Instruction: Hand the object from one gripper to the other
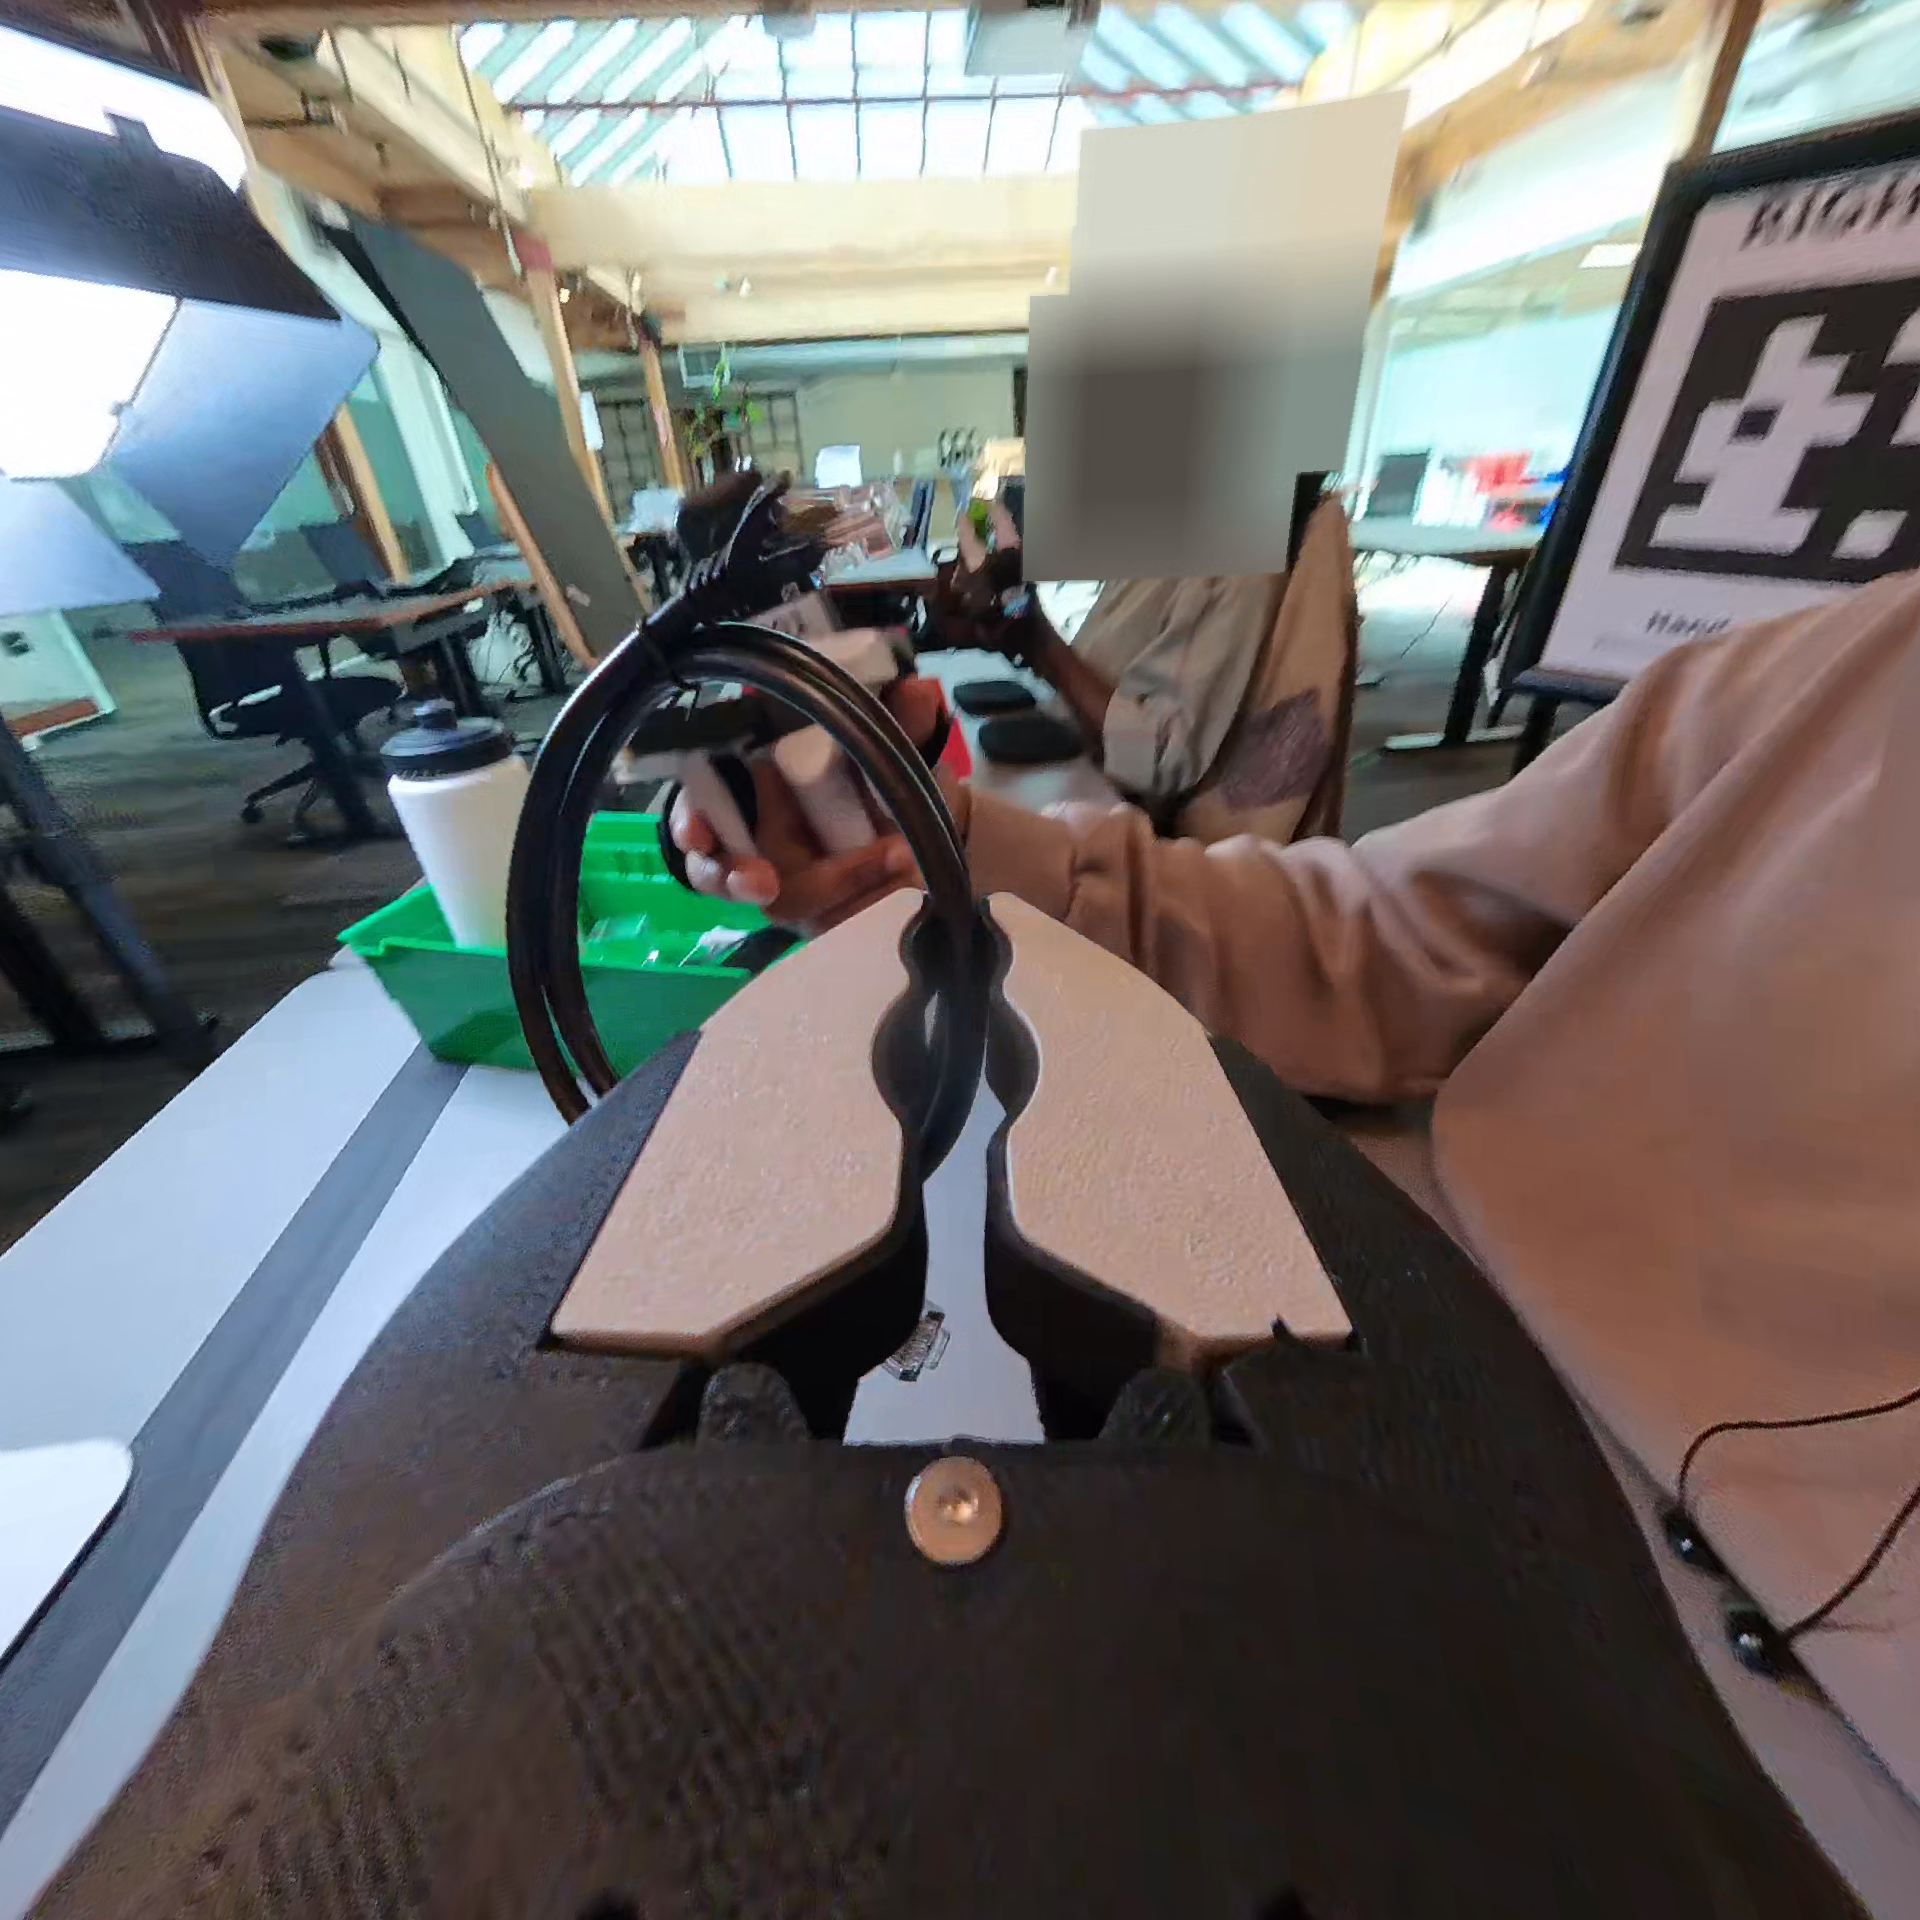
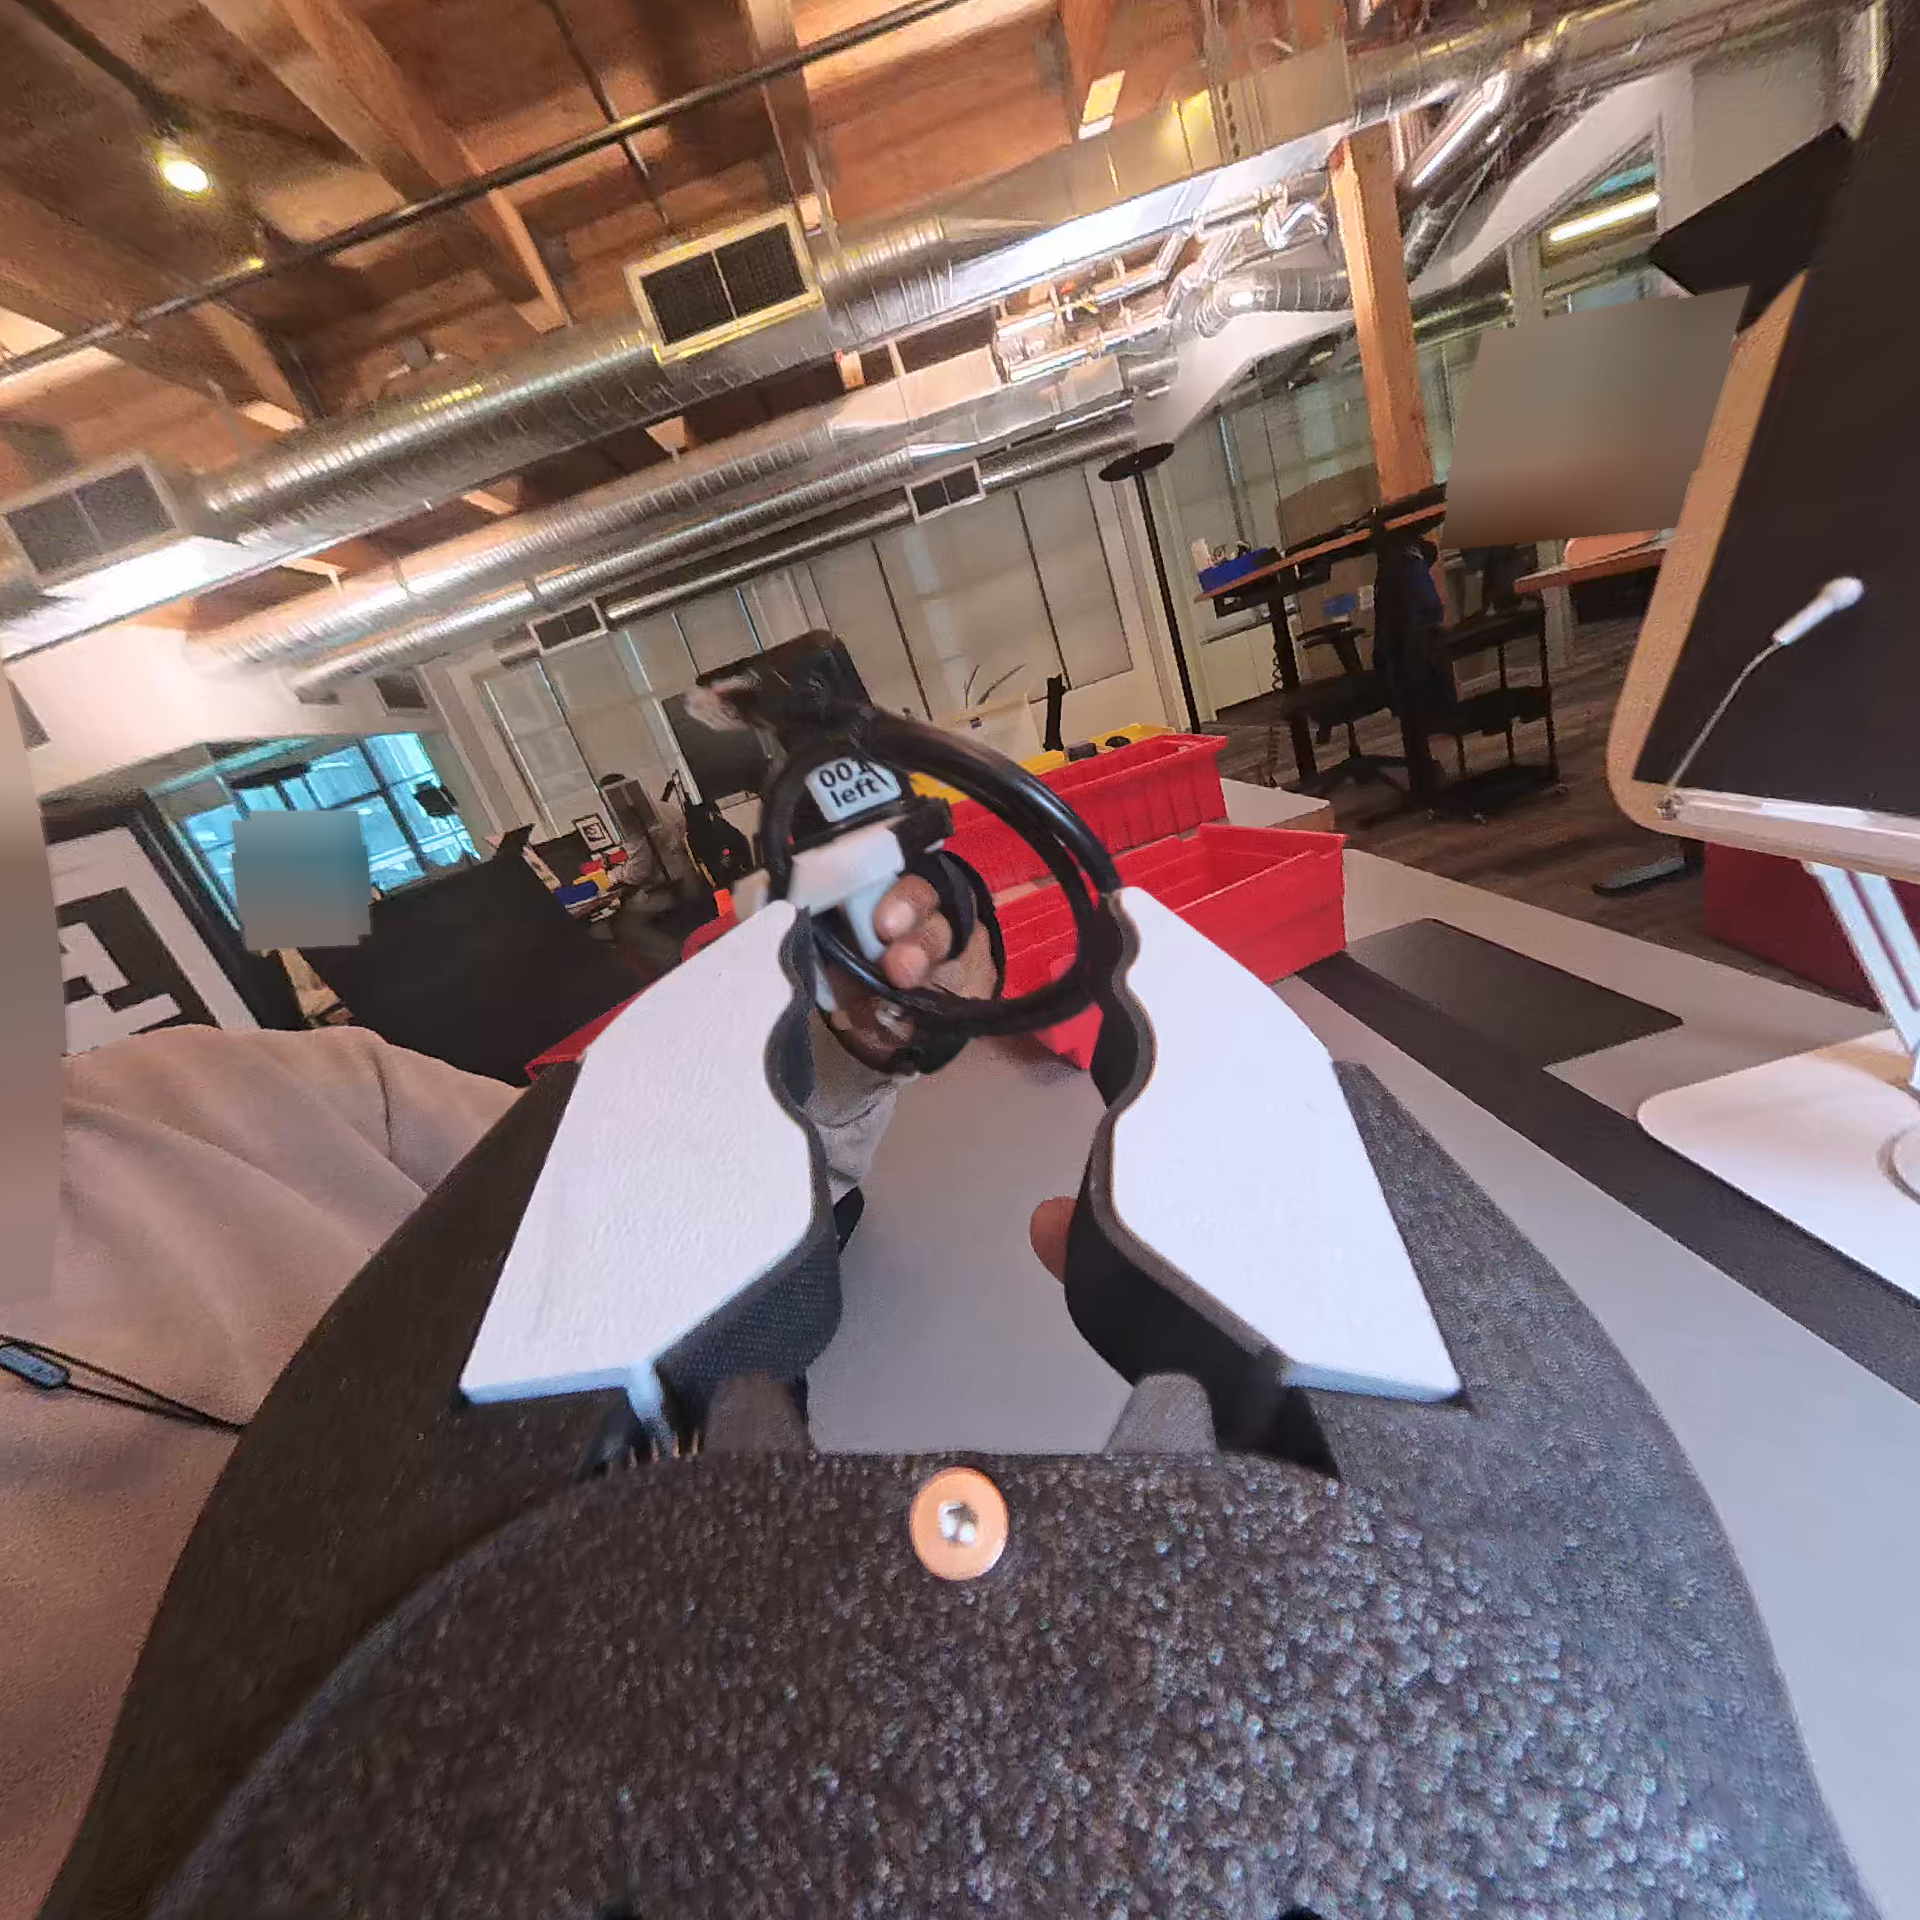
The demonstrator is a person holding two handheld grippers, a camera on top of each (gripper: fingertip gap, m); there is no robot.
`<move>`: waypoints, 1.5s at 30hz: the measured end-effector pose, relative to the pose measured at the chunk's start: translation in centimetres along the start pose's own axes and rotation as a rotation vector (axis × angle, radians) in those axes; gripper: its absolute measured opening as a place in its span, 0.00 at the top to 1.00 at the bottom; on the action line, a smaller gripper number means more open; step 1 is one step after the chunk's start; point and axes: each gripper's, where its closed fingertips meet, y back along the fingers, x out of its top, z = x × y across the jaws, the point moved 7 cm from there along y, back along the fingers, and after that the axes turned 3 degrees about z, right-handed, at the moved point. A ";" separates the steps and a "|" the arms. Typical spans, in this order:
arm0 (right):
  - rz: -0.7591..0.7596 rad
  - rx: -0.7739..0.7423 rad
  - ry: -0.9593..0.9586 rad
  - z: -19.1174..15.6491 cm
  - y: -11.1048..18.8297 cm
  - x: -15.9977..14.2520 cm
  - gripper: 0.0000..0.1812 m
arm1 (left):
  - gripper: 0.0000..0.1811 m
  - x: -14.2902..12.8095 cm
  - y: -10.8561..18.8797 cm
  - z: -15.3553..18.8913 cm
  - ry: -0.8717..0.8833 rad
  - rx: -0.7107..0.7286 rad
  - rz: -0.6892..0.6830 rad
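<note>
A coiled black cable (image 1: 540, 883), bound with a tie at its top, is clamped between the tan pads of my left gripper (image 1: 956, 909), which is shut on it and holds it up above the table. A clear plug (image 1: 920, 1340) shows low in the gap between the fingers. In the right wrist view the same coil (image 2: 1049, 831) hangs just ahead, level with the tips of my right gripper (image 2: 956, 914), which is open wide with white pads. The left gripper (image 2: 831, 883) shows behind the coil. The right gripper (image 1: 774, 790) shows blurred through the loop.
A green bin (image 1: 468, 987) with a white bottle (image 1: 457, 821) stands on the grey table (image 1: 208, 1195). Red bins (image 2: 1195, 862) lie beyond the coil. A screen on a white stand (image 2: 1766, 1132) is at the right. A marker board (image 1: 1766, 416) and a beige sleeve (image 1: 1455, 883) are close. The left gripper's tips are roughly 11 cm from the right gripper's.
</note>
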 end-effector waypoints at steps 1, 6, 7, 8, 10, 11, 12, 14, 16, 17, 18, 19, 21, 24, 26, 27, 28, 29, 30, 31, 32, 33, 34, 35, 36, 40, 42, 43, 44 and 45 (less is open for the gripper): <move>-0.008 -0.009 -0.007 0.4 -0.1 -0.4 0.72 | 0.97 0.5 0.2 0.2 0.015 -0.027 0.048; -0.091 0.141 -0.121 0.0 -4.5 -4.9 0.69 | 0.97 2.6 0.9 1.5 0.063 -0.163 0.288; -0.098 0.196 -0.145 -0.8 -5.9 -5.9 0.69 | 0.96 2.7 0.9 1.7 0.072 -0.183 0.318; -0.090 0.240 -0.157 -1.7 -7.3 -6.7 0.69 | 0.97 2.7 0.8 1.8 0.084 -0.203 0.350; -0.046 0.343 -0.187 -3.9 -9.4 -7.9 0.75 | 0.97 2.5 0.6 1.8 0.124 -0.243 0.408; -0.023 0.346 -0.193 -4.7 -10.2 -8.1 0.82 | 0.97 2.3 0.5 1.7 0.142 -0.258 0.427; -0.012 0.310 -0.147 -4.9 -10.5 -8.2 0.92 | 0.97 2.4 0.6 1.7 0.155 -0.274 0.451; -0.009 0.258 -0.037 -5.0 -10.1 -7.4 0.92 | 0.96 2.6 1.0 1.3 0.150 -0.232 0.456; -0.014 0.187 0.018 -4.2 -8.8 -5.9 0.93 | 0.96 2.3 1.3 0.4 0.116 -0.115 0.395; -0.025 0.135 0.056 -3.7 -8.1 -5.1 0.93 | 0.96 2.0 1.3 -0.1 0.111 -0.056 0.348; -0.049 0.060 0.120 -3.2 -7.4 -4.5 0.93 | 0.95 1.6 1.2 -0.7 0.105 0.011 0.291; -0.076 -0.012 0.197 -2.8 -6.7 -3.9 0.93 | 0.94 1.1 1.2 -1.3 0.095 0.085 0.231; -0.111 -0.120 0.297 -2.6 -5.6 -2.7 0.93 | 0.93 0.1 1.0 -2.2 0.096 0.182 0.139; -0.147 -0.278 0.460 -2.7 -4.8 -1.4 0.93 | 0.93 -0.7 1.1 -3.3 0.169 0.245 0.120; -0.135 -0.384 0.531 -2.7 -4.2 -0.4 0.94 | 0.96 -0.9 1.5 -3.7 0.219 0.238 0.142; -0.143 -0.438 0.579 -2.6 -3.8 -0.1 0.94 | 0.95 -0.9 1.7 -3.9 0.240 0.245 0.158; -0.161 -0.493 0.640 -2.4 -3.5 0.0 0.93 | 0.94 -0.8 1.9 -4.0 0.256 0.248 0.178; -0.183 -0.546 0.707 -2.1 -3.3 0.0 0.93 | 0.94 -0.6 2.1 -4.0 0.271 0.247 0.194; -0.213 -0.598 0.772 -1.8 -3.2 -0.1 0.93 | 0.92 -0.5 2.2 -4.1 0.283 0.253 0.198; -0.250 -0.643 0.836 -1.4 -3.2 -0.5 0.93 | 0.91 -0.5 2.2 -4.1 0.290 0.265 0.196; -0.285 -0.682 0.903 -1.1 -3.4 -0.9 0.93 | 0.89 -0.4 2.2 -4.1 0.294 0.279 0.194; -0.316 -0.723 0.968 -0.7 -3.6 -1.4 0.93 | 0.88 -0.3 2.2 -4.1 0.302 0.291 0.195; -0.350 -0.757 1.032 -0.3 -3.9 -2.0 0.93 | 0.87 -0.3 2.1 -4.1 0.321 0.299 0.196; -0.385 -0.793 1.095 0.0 -4.2 -2.6 0.93 | 0.86 -0.3 2.0 -4.1 0.350 0.305 0.197; -0.418 -0.830 1.159 0.3 -4.4 -3.2 0.93 | 0.84 -0.3 2.0 -4.2 0.388 0.303 0.207; -0.497 -0.970 1.422 1.0 -5.1 -4.6 0.93 | 0.82 -0.5 2.1 -4.6 0.578 0.269 0.292; -0.527 -1.014 1.560 1.1 -5.3 -5.3 0.93 | 0.81 -1.0 2.0 -5.0 0.656 0.264 0.328; -0.541 -1.017 1.616 1.2 -5.5 -5.7 0.94 | 0.80 -1.3 1.9 -5.1 0.691 0.254 0.346; -0.564 -1.016 1.663 1.3 -5.7 -6.2 0.94 | 0.79 -1.6 1.7 -5.2 0.727 0.242 0.362; -0.578 -1.014 1.715 1.4 -6.0 -6.7 0.94 | 0.78 -2.0 1.6 -5.4 0.756 0.244 0.366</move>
